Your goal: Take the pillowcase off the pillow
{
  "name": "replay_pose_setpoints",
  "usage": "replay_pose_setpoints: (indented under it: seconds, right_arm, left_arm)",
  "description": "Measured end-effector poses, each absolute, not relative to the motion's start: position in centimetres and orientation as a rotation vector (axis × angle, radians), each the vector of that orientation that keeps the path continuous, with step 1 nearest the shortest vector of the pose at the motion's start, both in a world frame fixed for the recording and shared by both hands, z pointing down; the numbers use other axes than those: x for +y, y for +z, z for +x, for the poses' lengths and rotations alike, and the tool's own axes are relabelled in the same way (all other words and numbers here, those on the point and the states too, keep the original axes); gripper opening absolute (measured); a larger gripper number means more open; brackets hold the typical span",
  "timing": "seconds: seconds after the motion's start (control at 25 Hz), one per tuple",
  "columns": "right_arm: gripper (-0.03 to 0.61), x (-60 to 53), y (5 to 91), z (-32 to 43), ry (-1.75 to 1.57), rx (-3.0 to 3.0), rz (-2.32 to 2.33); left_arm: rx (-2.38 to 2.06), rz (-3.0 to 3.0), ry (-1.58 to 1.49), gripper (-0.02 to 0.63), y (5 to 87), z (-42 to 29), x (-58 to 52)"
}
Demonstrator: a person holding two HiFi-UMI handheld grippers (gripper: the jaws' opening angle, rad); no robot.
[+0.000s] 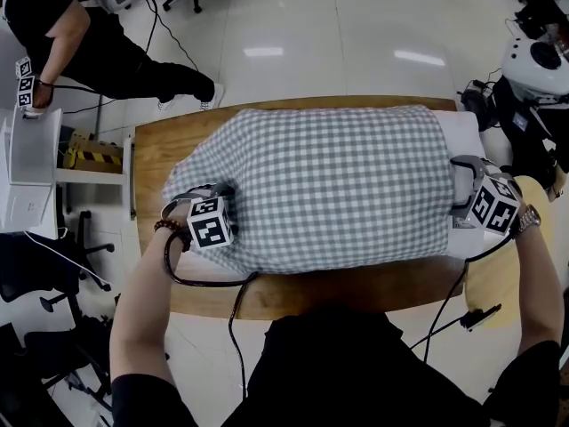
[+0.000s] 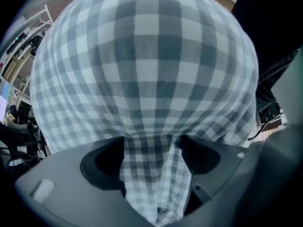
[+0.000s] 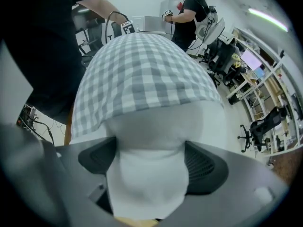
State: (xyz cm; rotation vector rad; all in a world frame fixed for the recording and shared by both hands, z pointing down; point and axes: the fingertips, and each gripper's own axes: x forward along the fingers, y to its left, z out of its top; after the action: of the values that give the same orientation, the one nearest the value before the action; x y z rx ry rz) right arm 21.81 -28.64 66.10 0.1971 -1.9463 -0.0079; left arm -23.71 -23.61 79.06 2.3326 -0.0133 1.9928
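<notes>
A pillow in a grey-and-white checked pillowcase (image 1: 329,185) lies lengthwise on the wooden table (image 1: 169,140). Its bare white end (image 1: 464,130) sticks out of the case on the right. My left gripper (image 1: 197,205) points down onto the case's left front corner. In the left gripper view a bulge of checked cloth (image 2: 151,126) fills the wide gap of that gripper (image 2: 152,161) and touches both pads. My right gripper (image 1: 464,190) sits over the white end. There the white pillow (image 3: 156,126) bulges between the wide-set jaws of the right gripper (image 3: 150,167), just past the case's hem.
Another person (image 1: 89,43) stands at the upper left beside a white box (image 1: 31,149). Office chairs (image 1: 53,283) are on the floor to the left. A yellowish round seat (image 1: 493,278) is by the table's right front corner, and black cables hang off the front edge.
</notes>
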Motion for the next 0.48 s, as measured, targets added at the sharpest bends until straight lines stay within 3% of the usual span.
replay_pose_setpoints:
  seconds: [0.48]
  right_arm:
    - [0.448,-28.9,68.3,20.7,-0.003,-1.97,0.203]
  left_arm:
    - [0.011,2.272,2.088,0.301,81.9,-24.5,-24.4]
